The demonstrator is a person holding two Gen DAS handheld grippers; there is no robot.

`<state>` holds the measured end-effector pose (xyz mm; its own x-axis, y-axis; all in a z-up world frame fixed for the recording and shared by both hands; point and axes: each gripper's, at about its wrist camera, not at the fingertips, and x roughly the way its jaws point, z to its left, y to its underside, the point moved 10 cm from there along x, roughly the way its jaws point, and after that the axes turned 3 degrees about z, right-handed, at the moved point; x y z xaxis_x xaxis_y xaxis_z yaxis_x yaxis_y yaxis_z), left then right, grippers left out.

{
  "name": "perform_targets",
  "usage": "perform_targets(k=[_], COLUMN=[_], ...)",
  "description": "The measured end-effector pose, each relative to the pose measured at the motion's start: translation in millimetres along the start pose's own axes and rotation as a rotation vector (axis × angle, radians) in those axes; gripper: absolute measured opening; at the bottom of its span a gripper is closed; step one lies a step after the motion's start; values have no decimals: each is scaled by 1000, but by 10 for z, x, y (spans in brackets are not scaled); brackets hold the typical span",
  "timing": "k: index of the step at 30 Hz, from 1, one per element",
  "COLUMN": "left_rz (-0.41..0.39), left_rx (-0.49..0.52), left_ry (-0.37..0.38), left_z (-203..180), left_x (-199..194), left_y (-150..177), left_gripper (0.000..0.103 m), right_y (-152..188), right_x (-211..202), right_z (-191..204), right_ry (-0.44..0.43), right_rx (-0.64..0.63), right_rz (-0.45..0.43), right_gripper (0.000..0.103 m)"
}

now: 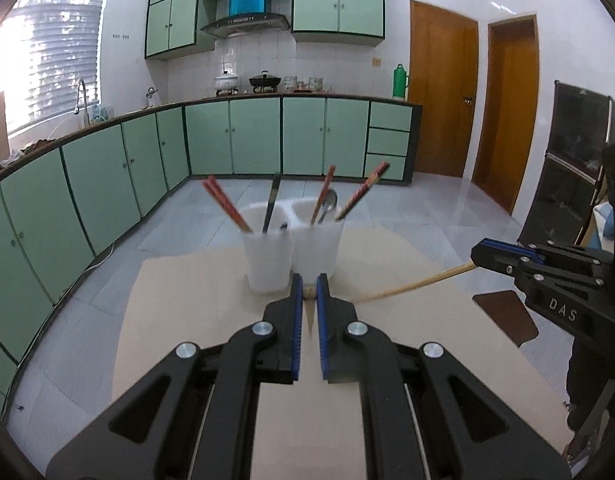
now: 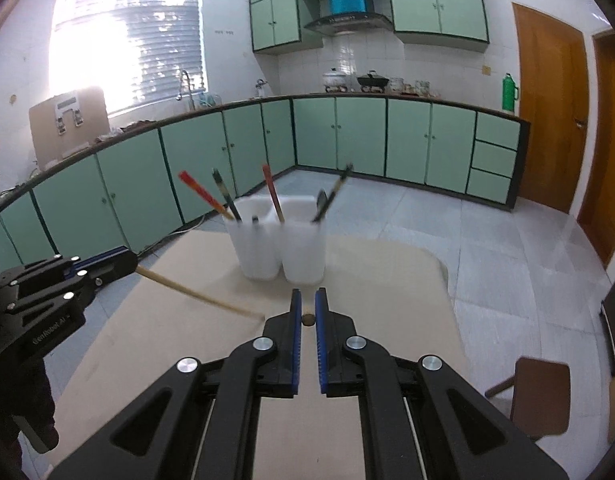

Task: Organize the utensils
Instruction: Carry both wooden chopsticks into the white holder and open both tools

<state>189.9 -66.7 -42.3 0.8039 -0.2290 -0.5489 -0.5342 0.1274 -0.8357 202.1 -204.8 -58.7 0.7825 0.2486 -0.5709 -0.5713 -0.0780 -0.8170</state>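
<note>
Two white utensil cups (image 1: 291, 256) (image 2: 281, 252) stand side by side at the far end of the beige table (image 1: 211, 312). They hold red chopsticks (image 1: 226, 204), a dark-handled utensil (image 1: 272, 204) and a metal spoon (image 1: 329, 204). My left gripper (image 1: 309, 280) (image 2: 131, 259) is shut on a pale wooden chopstick (image 2: 195, 294) and hangs above the table in front of the cups. My right gripper (image 2: 307, 294) (image 1: 476, 255) is shut on a second pale chopstick (image 1: 415, 282), whose end (image 2: 308, 320) shows between the jaws. Both sticks slant down toward the table.
A brown chair (image 1: 507, 316) (image 2: 543, 392) stands at the table's right side. Green floor cabinets (image 1: 107, 184) line the left and far walls, with grey tiled floor (image 1: 407, 208) between them and the table. A dark glass cabinet (image 1: 567, 160) is at the right.
</note>
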Motion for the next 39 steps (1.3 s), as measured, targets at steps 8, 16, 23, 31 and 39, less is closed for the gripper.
perform_targets(k=[8,16,23,31,39], left_rz=[1,-61,-179,-302,-317], left_rx=[-10,-2,24,50,38], left_ry=[45,43,9,-16,4], left_z=[62,188,334,363,308], left_x=[35,-162,-432,-418,124], left_y=[-183,-456,-1005,-1763,-2109], left_gripper=[6,6,6,6,6], right_y=[-369,-704,-1287,-2052,-2426], right_x=[27,-97,-279,-222,122], right_z=[111,216,255,222,125], right_ry=[-55,-93,-120,-115,-89], right_rx=[-61,-100,-105,-87,-65], right_rz=[8,-30,-124,-224,-283], right_gripper=[7,7,7,6,6])
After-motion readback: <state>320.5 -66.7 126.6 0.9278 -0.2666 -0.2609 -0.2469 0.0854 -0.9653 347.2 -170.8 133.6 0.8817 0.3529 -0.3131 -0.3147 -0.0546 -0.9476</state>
